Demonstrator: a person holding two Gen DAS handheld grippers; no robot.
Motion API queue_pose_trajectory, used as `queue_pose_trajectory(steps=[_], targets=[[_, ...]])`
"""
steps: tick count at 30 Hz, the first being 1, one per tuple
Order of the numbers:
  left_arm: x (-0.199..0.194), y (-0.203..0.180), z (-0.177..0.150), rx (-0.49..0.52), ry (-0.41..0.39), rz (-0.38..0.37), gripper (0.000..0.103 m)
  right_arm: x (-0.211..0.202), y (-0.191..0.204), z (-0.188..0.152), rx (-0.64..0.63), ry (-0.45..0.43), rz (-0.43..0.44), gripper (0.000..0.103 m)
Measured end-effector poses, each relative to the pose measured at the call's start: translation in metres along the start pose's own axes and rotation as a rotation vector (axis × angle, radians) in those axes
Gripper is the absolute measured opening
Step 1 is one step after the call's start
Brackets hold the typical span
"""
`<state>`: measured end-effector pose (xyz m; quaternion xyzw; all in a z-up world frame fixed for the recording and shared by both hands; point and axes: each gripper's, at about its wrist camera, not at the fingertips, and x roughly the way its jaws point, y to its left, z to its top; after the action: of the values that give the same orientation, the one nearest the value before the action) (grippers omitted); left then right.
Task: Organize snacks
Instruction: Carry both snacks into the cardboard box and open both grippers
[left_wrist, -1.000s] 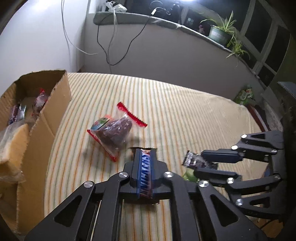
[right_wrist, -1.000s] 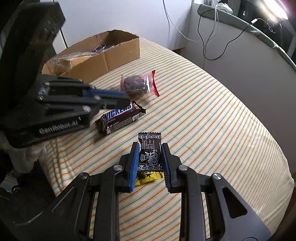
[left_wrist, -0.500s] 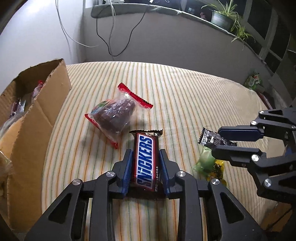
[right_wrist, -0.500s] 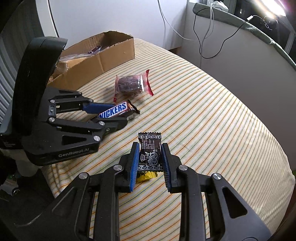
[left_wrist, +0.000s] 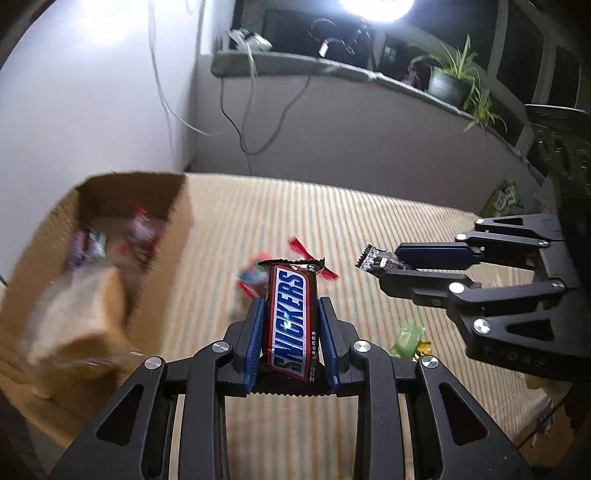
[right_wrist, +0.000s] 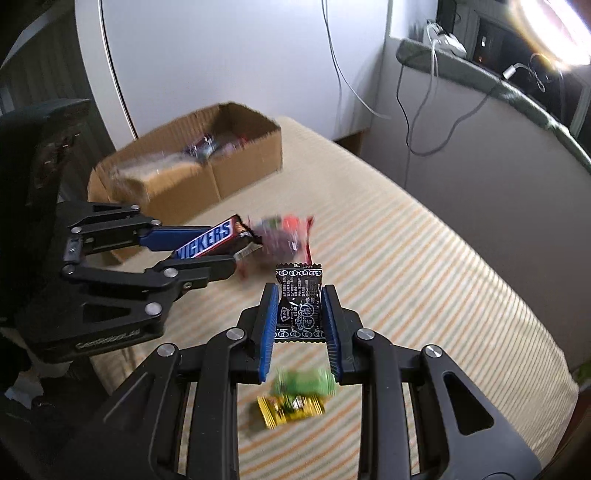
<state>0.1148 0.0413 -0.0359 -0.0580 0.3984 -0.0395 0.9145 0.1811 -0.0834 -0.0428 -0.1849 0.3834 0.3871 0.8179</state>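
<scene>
My left gripper (left_wrist: 291, 302) is shut on a brown Snickers bar (left_wrist: 291, 317) and holds it lengthwise above the striped table (left_wrist: 369, 229). The right wrist view shows that bar (right_wrist: 208, 240) sticking out of the left gripper (right_wrist: 236, 245). My right gripper (right_wrist: 300, 295) is shut on a small black packet (right_wrist: 300, 302), also clear of the table. From the left wrist view, the right gripper (left_wrist: 388, 264) and its packet (left_wrist: 376, 260) hang to the right. An open cardboard box (left_wrist: 110, 192) with several snacks inside stands at the left.
A clear bag of dark snacks with a red seal (right_wrist: 280, 236) lies on the cloth beyond both grippers. A green packet (right_wrist: 304, 382) and a yellow one (right_wrist: 291, 410) lie under the right gripper. Cables hang on the wall behind, and plants stand on the sill (left_wrist: 447, 85).
Both grippers have risen off the table with their snacks. The left one first spread around the Snickers bar, then lifted it, and the box now looks nearer.
</scene>
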Motion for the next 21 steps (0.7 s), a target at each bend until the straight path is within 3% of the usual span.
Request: queue_pose_trajectory(steps=[9,21], targets=[[-0.028,0.048,0.015,-0.066,-0.071,0.074,0.027,0.017,0.022,0.057,-0.045,-0.041,0.035,0.025],[-0.046,0.110,0.012,-0.140,-0.098,0.169,0.027,0.059,0.061,0.110,-0.092,-0.042,0.083,0.025]])
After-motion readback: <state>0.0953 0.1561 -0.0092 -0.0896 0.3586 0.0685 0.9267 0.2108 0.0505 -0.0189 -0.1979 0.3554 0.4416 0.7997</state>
